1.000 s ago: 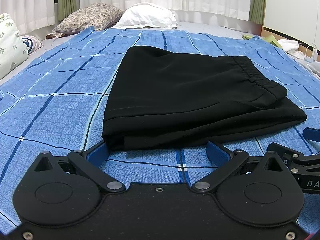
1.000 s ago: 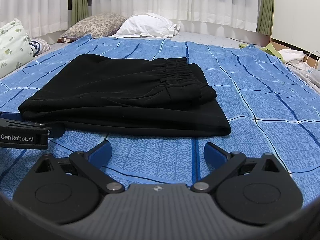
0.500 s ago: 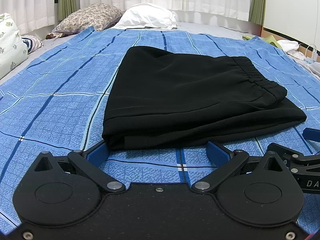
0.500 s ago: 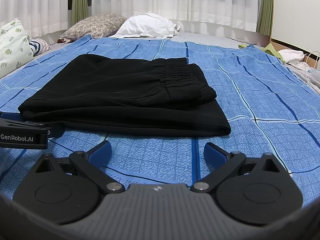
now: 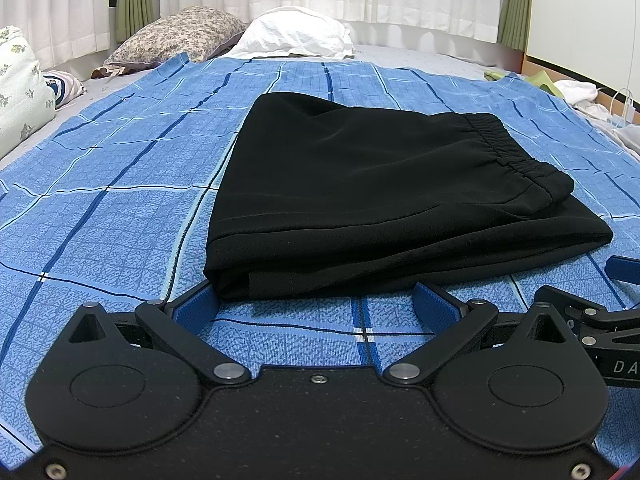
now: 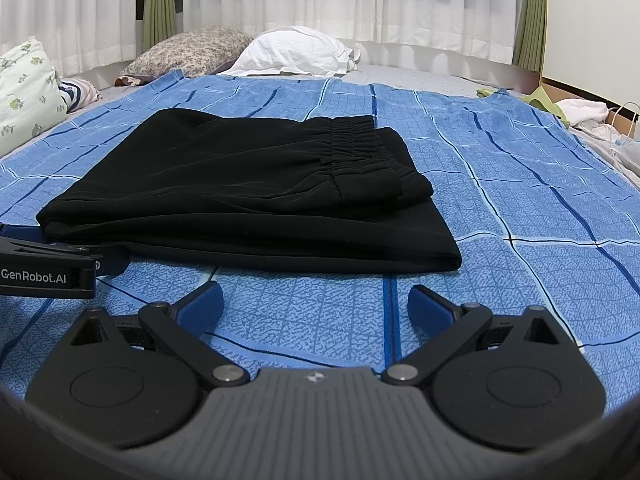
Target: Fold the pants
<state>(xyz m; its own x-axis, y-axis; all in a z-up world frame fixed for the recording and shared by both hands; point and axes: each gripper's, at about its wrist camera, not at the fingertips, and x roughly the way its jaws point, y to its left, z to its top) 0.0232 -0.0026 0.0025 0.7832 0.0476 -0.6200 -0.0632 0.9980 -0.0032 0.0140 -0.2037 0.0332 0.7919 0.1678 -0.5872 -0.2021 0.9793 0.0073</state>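
Black pants [image 5: 380, 192] lie folded in a flat stack on the blue checked bedspread [image 5: 100, 216], elastic waistband on top at the right. My left gripper [image 5: 316, 306] rests open just in front of the stack's near left corner, its blue pads holding nothing. In the right wrist view the same pants [image 6: 248, 196] lie ahead and to the left. My right gripper [image 6: 314, 304] is open over bare bedspread [image 6: 520, 216], short of the stack's near right corner. Each view shows part of the other gripper at its edge.
A floral pillow [image 5: 176, 36] and a white pillow [image 5: 292, 34] lie at the head of the bed under white curtains. A patterned cushion [image 5: 20, 92] sits at the left edge. Loose clothes and a cable [image 5: 592, 96] are at the far right.
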